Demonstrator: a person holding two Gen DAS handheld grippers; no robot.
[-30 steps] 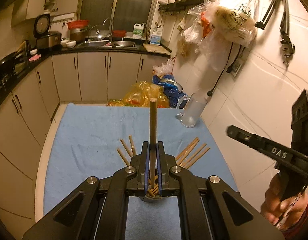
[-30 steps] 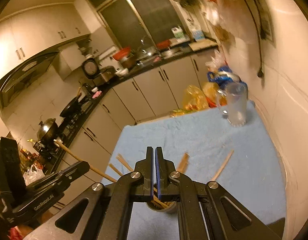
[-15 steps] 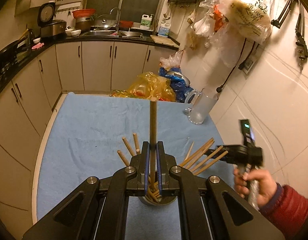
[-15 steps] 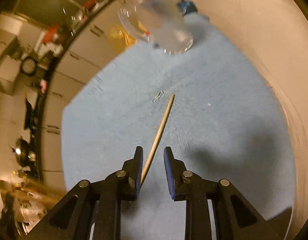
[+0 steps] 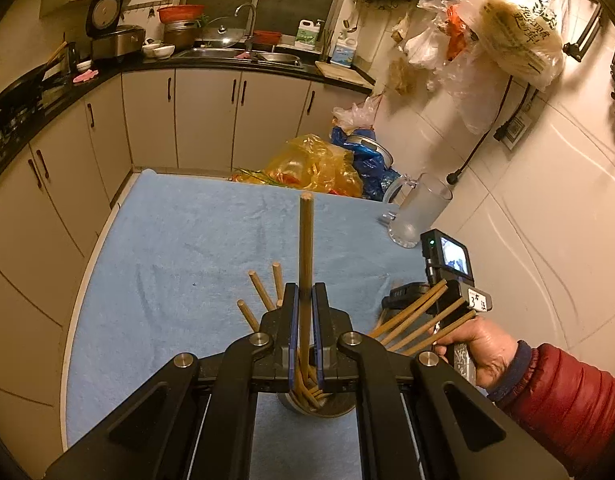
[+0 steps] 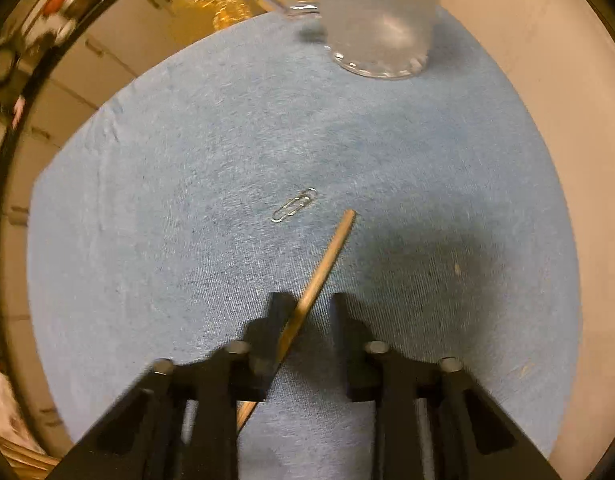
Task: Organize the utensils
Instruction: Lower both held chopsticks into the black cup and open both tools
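My left gripper [image 5: 305, 294] is shut on one wooden chopstick [image 5: 306, 240], which it holds upright over a metal cup [image 5: 315, 408]. Several other chopsticks [image 5: 411, 320] fan out of that cup. My right gripper [image 6: 305, 304] points steeply down at the blue cloth [image 6: 187, 160]. Its jaws are closing around a single chopstick [image 6: 327, 260] that lies on the cloth. That stick leans against the left finger [image 6: 273, 320], and a gap remains on the right side. In the left wrist view, a hand in a red sleeve [image 5: 479, 352] holds the right gripper just right of the cup.
A small paper clip [image 6: 294, 205] lies just beyond the lying chopstick's tip. A frosted glass mug [image 5: 419, 216] stands at the cloth's far right, near the white wall. Plastic bags [image 5: 315, 168] sit beyond the far edge, with kitchen cabinets behind.
My right gripper swung down from level to point at the cloth, dropped low and opened around the lying chopstick. My left gripper sank slightly toward the cup, still holding its chopstick.
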